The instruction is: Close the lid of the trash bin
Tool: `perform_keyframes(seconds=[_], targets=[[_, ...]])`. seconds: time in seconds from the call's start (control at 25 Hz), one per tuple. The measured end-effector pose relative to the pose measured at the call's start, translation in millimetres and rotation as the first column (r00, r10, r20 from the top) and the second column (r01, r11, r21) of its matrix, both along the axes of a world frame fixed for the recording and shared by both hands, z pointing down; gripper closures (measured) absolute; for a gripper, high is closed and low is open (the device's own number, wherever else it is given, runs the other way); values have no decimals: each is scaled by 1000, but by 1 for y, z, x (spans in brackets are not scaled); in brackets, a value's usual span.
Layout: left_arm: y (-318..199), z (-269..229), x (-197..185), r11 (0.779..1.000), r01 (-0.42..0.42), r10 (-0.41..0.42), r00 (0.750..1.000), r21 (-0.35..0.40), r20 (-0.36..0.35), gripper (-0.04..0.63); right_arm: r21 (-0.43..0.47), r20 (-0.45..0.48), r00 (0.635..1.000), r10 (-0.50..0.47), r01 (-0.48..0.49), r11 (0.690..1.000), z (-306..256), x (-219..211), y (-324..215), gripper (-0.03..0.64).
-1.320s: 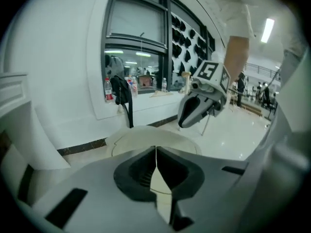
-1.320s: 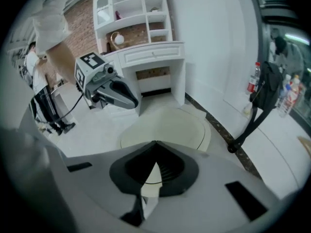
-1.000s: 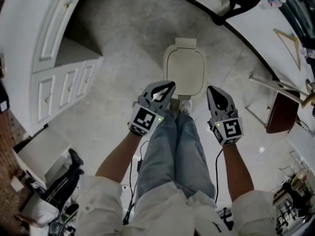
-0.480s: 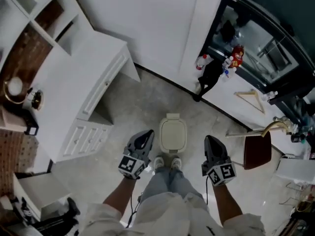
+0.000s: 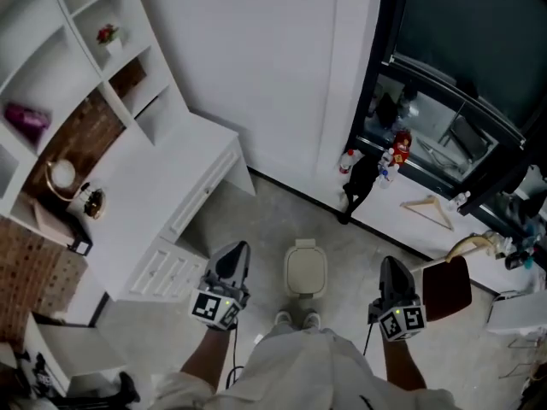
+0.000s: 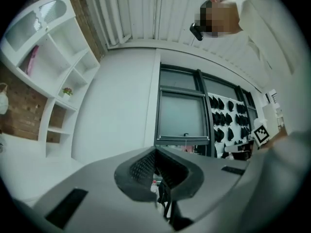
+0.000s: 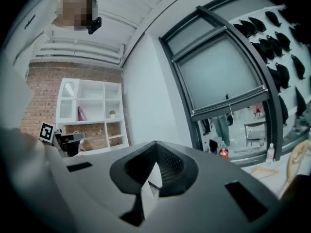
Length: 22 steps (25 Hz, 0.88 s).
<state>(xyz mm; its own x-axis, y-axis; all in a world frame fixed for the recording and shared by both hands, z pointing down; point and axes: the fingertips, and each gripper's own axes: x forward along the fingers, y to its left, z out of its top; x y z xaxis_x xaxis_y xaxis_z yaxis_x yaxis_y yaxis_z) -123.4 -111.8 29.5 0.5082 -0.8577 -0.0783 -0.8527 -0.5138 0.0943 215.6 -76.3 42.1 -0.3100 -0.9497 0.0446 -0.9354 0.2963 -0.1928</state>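
Lid reads as already down; both tools shut and empty.

Your left tool (image 5: 237,251) and right tool (image 5: 391,266) each have the jaws pressed together with nothing between them. They sit one either side of the trash bin (image 5: 306,270), and neither touches it. Both gripper views look at wall and window, not the bin. The bin stands on the floor just ahead of your shoes (image 5: 282,319), lid (image 5: 306,273) lying flat on top. I'd call the closing step done. Next move, if any: confirm the lid is seated all round, and tap it with a shut tool tip if a gap shows. Count: two tools, one bin, one lid, two shoes, one white tabletop (image 5: 158,178) left of the bin.
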Motion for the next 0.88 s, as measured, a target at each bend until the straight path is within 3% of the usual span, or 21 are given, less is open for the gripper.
perform_keyframes(seconds=[0.16,0.44,0.88], targets=[[13,-31,-6,995,21,-26,998,94,60,569,31,-7,1000,24,-24,999,-16,14,18,598],[20,-36,-9,994,58,-63,997,94,45,569,36,-13,998,59,-59,998,-18,32,25,600],[20,-41,-9,990,64,-73,995,122,73,569,45,-19,999,26,-26,999,-23,18,19,600]])
